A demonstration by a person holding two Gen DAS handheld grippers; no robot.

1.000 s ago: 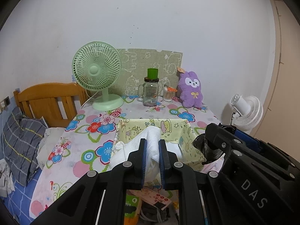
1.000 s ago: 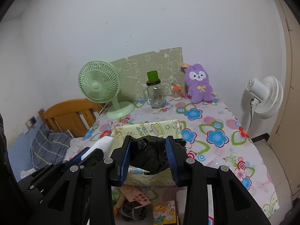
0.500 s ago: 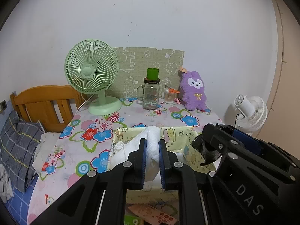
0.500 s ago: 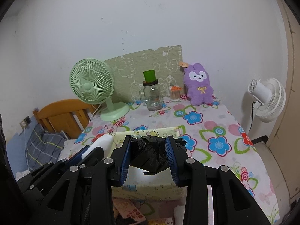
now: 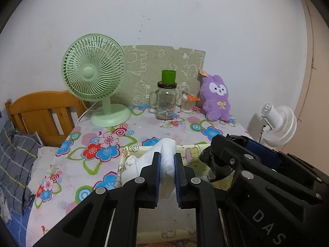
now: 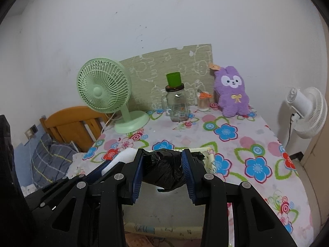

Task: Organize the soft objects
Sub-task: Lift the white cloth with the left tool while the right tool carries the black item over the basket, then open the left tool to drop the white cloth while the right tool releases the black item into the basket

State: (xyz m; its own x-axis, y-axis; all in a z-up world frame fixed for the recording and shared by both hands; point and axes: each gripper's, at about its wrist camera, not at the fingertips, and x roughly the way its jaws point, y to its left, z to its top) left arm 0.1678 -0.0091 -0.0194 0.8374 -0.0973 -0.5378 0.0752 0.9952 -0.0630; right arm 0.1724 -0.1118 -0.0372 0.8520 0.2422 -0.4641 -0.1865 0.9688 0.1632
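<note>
The left gripper [image 5: 166, 169] is clenched on a white cloth [image 5: 164, 154], a soft, bunched piece that stands up between the blue pads and hangs down at the near side. The right gripper [image 6: 162, 170] is grasping a black plastic bag [image 6: 164, 173], crinkled and shiny, squeezed into a lump; its jaws stand wider because the lump is thicker. Both things are held above the yellow fabric box [image 5: 197, 160], whose soft printed walls lie just below and a little beyond the 2 grippers, on the near edge of the flowered tablecloth [image 6: 236, 144]. The box runs with its long axis from left to right, so each gripper has its own half under it. I judge that the coming move is only downward and slightly forward, then releasing.
</note>
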